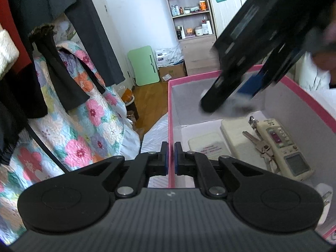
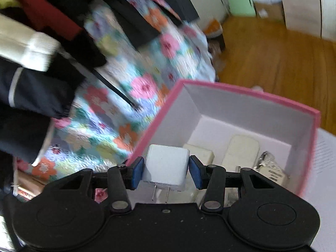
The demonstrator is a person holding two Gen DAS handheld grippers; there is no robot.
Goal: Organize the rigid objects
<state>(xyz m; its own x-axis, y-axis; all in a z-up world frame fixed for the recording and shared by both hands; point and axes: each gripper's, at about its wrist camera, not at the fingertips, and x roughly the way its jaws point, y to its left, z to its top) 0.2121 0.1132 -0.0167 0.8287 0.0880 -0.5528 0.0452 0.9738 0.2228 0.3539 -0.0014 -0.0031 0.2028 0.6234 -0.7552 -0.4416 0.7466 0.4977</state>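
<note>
A pink-rimmed box with a white inside holds a remote control, a bunch of keys and two cream flat blocks. My left gripper is shut on the box's near left wall. My right gripper is shut on a white plug adapter, prongs facing me, above the box's near left corner. In the left wrist view the right gripper hangs blurred over the box's far side.
A floral quilt and dark hanging clothes lie left of the box. Wooden floor, a green folding table, cardboard boxes and a shelf unit stand beyond. White bedding lies to the right.
</note>
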